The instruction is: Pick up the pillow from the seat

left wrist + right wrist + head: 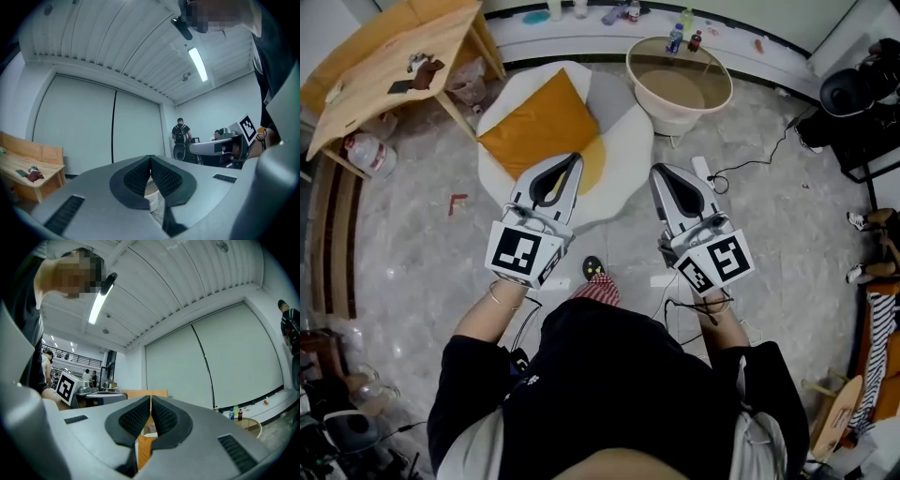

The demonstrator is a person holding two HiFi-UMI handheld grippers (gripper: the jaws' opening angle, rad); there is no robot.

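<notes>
The pillow (pixel 539 127), orange and square, lies corner-on upon the white seat (pixel 628 155), on the seat's left half. Both grippers come at the seat's near edge with their jaws pressed together and empty. The left gripper (pixel 574 159) is likely nearer the pillow than the right gripper (pixel 656 172). A grey marble floor (pixel 412 253) surrounds the seat.

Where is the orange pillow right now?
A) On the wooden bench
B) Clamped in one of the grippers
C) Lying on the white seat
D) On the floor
C: the orange pillow lies on the white seat, and the left gripper and right gripper are both shut with nothing between their jaws.
</notes>
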